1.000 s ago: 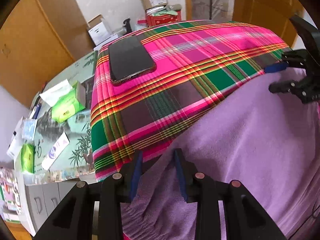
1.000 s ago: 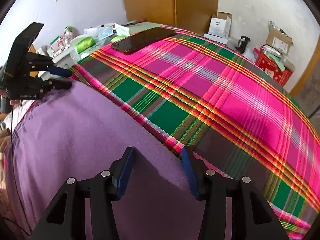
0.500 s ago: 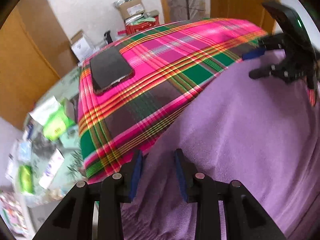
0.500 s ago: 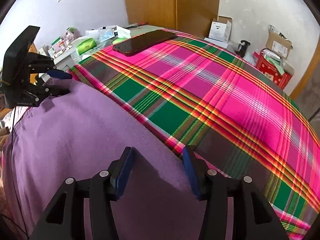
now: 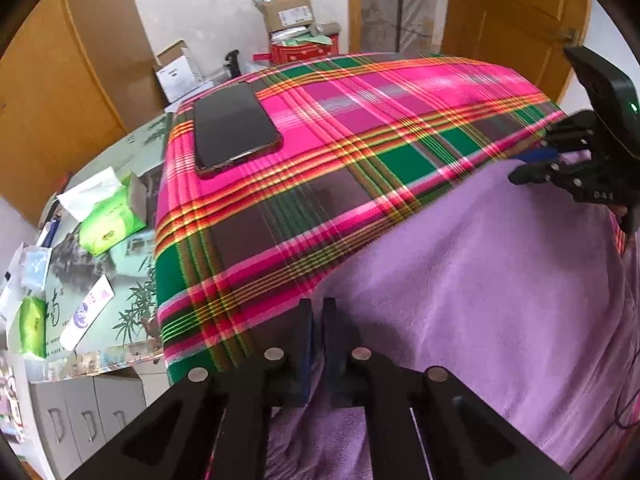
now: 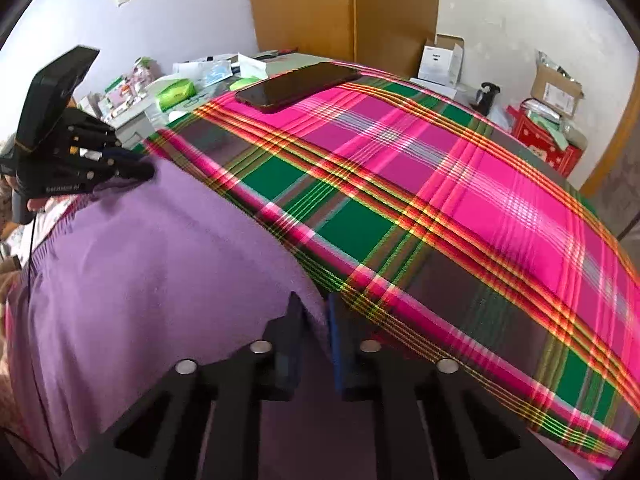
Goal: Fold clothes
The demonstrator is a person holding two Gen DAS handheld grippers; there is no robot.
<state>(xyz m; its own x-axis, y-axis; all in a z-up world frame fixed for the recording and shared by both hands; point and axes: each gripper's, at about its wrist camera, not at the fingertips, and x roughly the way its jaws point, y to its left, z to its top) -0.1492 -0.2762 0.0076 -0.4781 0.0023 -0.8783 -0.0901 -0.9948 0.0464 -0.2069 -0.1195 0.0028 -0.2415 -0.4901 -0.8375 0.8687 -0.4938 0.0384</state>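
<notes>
Clutter fills the left wrist view's left side: a green tissue pack, a white tube and small packets lie on a bamboo-printed side table, with cardboard boxes against the far wall. A dark phone lies flat on the plaid cloth, well apart from the purple garment, which is spread over the cloth's near part. The left gripper has its fingers pressed together on the garment's near left edge, fabric pinched between them. The right gripper at the far right bites the garment's other corner; its body is cut off by the frame edge.

From the right wrist view, the right gripper has its jaws closing on the purple garment's edge, and a fold of fabric sits between the fingers. The left gripper at the left clamps the opposite corner. The phone rests at the plaid cloth's far end, clear of the garment. Packets on the far table are too small to identify. The garment's lower part runs out of frame in both views.
</notes>
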